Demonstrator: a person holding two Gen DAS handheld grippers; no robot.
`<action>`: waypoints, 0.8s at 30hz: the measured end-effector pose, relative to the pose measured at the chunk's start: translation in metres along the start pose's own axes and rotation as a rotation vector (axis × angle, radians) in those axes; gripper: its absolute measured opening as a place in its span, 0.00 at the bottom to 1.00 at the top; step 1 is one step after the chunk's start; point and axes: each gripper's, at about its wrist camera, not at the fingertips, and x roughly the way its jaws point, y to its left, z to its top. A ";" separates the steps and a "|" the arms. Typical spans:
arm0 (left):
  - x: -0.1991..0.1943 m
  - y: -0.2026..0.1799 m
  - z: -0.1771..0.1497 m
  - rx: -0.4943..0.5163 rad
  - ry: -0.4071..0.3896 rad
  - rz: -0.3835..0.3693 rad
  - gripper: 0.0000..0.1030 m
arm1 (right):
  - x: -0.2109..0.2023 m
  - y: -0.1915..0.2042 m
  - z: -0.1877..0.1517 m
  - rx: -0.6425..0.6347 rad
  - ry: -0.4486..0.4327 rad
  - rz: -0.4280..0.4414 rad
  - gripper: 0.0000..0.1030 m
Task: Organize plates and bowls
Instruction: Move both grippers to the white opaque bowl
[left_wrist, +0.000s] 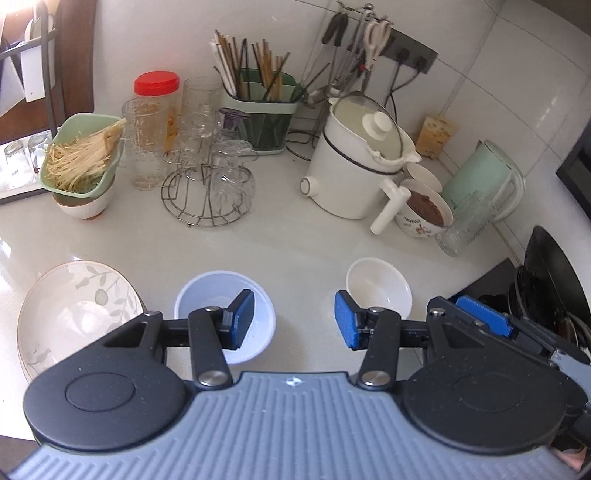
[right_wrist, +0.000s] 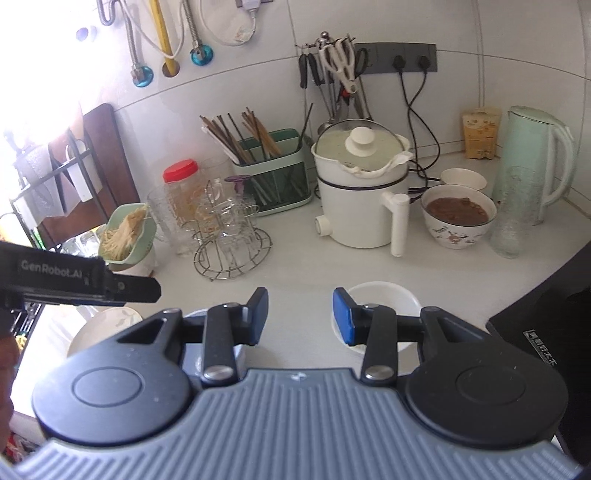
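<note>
White stone is the desk (left_wrist: 295, 240), and near its front edge three dishes stand apart in a row: a leaf-patterned plate (left_wrist: 79, 306) toward the left, a pale blue bowl (left_wrist: 225, 314) in the middle, a small white bowl (left_wrist: 378, 291) toward the right. The left gripper (left_wrist: 294, 322) hovers above the bare gap between the two bowls, its jaws released and empty. The right gripper (right_wrist: 300, 316) is also released and holds nothing. I judge that the approach is in hand; next, one gripper must descend on a bowl rim and clench it for stacking.
</note>
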 end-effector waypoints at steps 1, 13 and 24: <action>-0.001 -0.003 -0.003 0.010 0.002 -0.003 0.53 | -0.002 -0.001 -0.002 -0.002 -0.003 -0.005 0.40; 0.012 -0.023 -0.025 0.085 0.012 -0.036 0.53 | -0.012 -0.023 -0.020 0.008 -0.026 -0.074 0.40; 0.037 -0.028 -0.020 0.143 0.020 -0.037 0.54 | 0.009 -0.040 -0.025 0.046 -0.003 -0.108 0.40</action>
